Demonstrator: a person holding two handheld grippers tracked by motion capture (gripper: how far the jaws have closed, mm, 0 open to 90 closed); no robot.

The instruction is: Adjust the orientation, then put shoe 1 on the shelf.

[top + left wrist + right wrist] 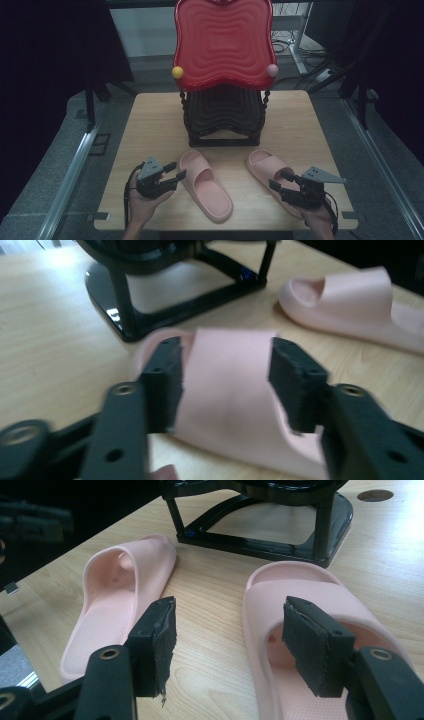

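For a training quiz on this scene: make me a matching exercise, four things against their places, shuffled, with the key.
Things:
1. left slipper
2. right slipper
3. yellow ball
4. rack's black base

Places:
A. at the red top tray's left corner
B. on the table, behind both slippers
C. beside the left tool
D. under the right tool

Pairs: 1-C, 2-D, 3-A, 4-B
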